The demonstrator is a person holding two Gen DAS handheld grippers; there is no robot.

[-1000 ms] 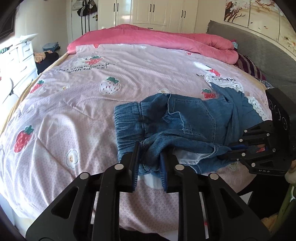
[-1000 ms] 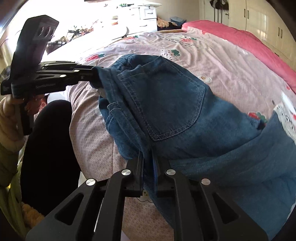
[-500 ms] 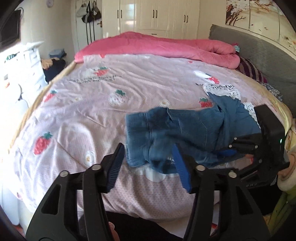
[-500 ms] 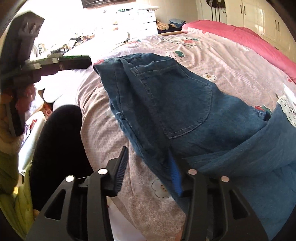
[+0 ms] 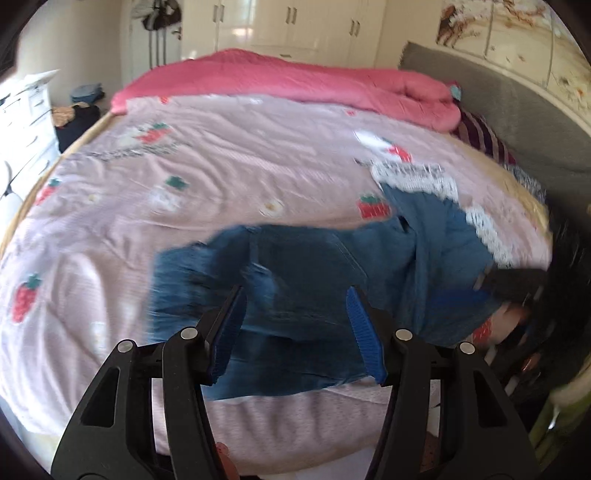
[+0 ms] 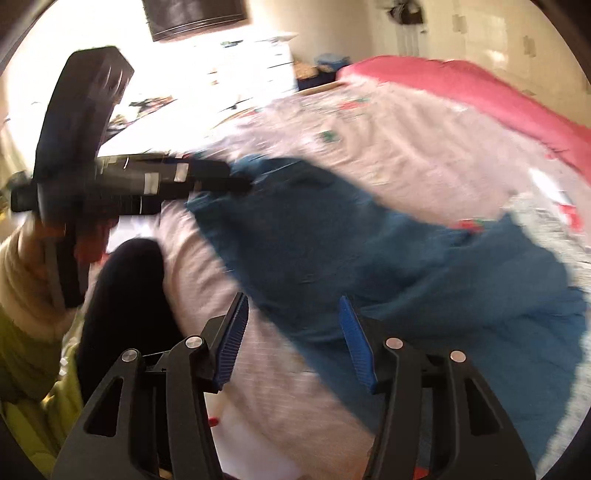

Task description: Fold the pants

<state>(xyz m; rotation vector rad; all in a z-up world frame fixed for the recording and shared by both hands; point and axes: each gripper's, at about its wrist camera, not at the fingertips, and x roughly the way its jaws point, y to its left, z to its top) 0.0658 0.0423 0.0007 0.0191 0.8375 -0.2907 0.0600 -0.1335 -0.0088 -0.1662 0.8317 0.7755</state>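
A: Where were the pants?

B: On the pink strawberry quilt, near the bed's near edge. Dark blue denim, bunched and partly doubled over, with white lace trim at the far end toward the grey headboard.

A: And the left gripper?

B: Spread wide, blue pads well apart, nothing between them. It sat just above the near edge of the denim. From the right wrist view the same gripper showed side-on at the pants' waist end, fingertips at the cloth's edge. That view was badly smeared, so I could not tell if it touched the fabric.

A: The right gripper?

B: Also spread apart and holding nothing. The pants lay just ahead of its pads, and bare quilt showed in the gap. In the left wrist view it was only a dark blur at the right side of the denim.

A: Anything else around?

B: A rolled red blanket along the far side of the bed, white wardrobes behind it, and a white dresser on the left.
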